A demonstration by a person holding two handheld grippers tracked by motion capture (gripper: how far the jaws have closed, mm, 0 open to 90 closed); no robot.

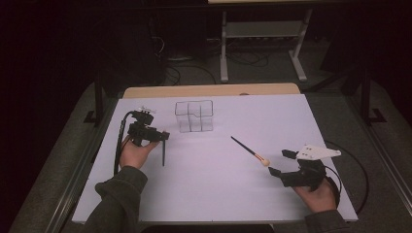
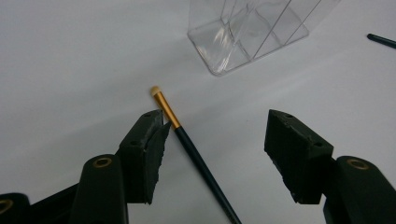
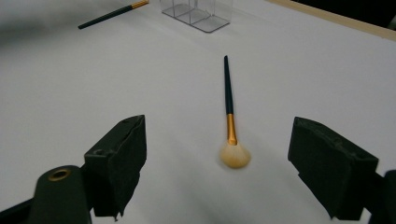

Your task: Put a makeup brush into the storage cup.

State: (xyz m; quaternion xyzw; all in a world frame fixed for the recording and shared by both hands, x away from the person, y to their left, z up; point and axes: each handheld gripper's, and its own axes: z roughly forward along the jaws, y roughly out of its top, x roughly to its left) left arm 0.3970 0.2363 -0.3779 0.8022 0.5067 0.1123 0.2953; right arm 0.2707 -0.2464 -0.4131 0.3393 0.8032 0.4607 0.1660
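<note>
Left gripper (image 2: 212,135) hovering low near the worktop's (image 1: 272,116) left edge, jaws standing wide apart and gripping nothing; thin dark brush (image 2: 196,156) lying flat between them, just beside one pad, whether touching cannot tell. Right gripper (image 3: 217,154) sitting near the right front corner, jaws gaping wide, holding nothing; fluffy brush (image 3: 229,119) lying flat ahead of them, apart from both pads, bristles toward the gripper. Clear divided organizer (image 1: 194,116) standing upright toward the back edge

Glossy clear plastic organizer (image 1: 194,116), matt white tabletop (image 1: 272,121), brushes' (image 3: 228,100) shiny gold metal ferrules.
</note>
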